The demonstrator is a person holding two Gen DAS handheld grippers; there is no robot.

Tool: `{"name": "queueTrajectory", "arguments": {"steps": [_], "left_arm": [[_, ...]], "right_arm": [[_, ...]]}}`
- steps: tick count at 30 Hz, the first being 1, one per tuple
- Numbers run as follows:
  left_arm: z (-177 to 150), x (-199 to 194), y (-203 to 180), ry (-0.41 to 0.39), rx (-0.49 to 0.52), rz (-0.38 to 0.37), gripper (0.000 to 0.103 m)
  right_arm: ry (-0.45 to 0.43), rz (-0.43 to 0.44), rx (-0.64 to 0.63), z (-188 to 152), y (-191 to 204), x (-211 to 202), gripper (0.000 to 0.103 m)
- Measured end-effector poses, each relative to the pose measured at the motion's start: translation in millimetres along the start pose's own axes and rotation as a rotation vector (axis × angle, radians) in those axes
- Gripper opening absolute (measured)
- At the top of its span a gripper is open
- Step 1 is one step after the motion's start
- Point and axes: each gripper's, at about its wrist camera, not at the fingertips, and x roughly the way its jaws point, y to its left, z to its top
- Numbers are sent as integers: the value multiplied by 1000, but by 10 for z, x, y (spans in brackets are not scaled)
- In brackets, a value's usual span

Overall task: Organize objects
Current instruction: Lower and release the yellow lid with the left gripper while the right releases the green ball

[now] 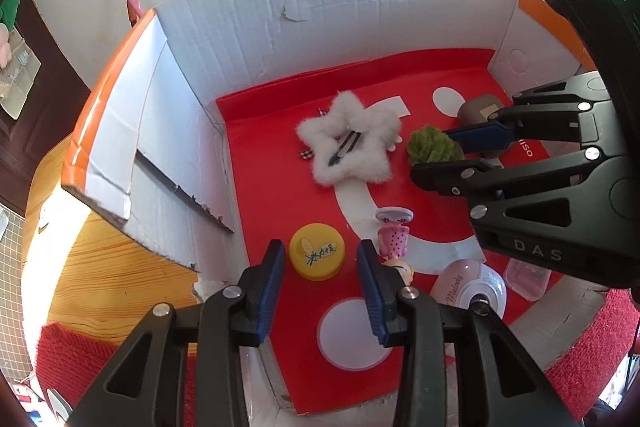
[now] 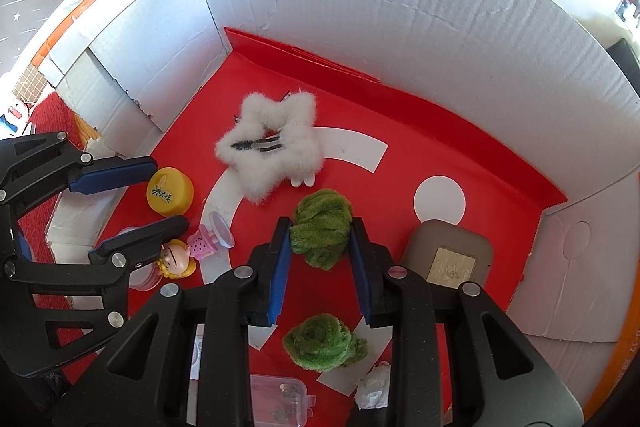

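Both grippers reach down into a white cardboard box [image 2: 400,7] with a red floor. My right gripper [image 2: 320,233] is shut on a green fuzzy ball [image 2: 320,223]; from the left wrist, the same right gripper [image 1: 434,155] pinches that ball [image 1: 430,145] at the right. My left gripper [image 1: 320,247] stands open around a yellow cap [image 1: 316,253] with writing on it, the pads clear of its sides. From the right wrist, that cap [image 2: 170,195] lies at the left gripper's [image 2: 170,191] tips. A second green ball [image 2: 320,343] lies under my right gripper.
A white fluffy star [image 1: 348,147] with a black clip lies mid-box. A small doll [image 1: 394,241] in a pink dress lies right of the cap. A pink gadget [image 1: 468,287], a clear plastic case [image 1: 526,277] and a taupe case [image 2: 448,255] sit nearby. Box walls stand close on three sides.
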Motion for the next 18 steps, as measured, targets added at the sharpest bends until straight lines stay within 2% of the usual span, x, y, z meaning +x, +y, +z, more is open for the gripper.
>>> {"name": "queueTrajectory", "arguments": {"steps": [18], "left_arm": [[-39, 20, 101, 1, -2, -8, 39]], "right_arm": [[-2, -7, -4, -38, -73, -16, 29]]}}
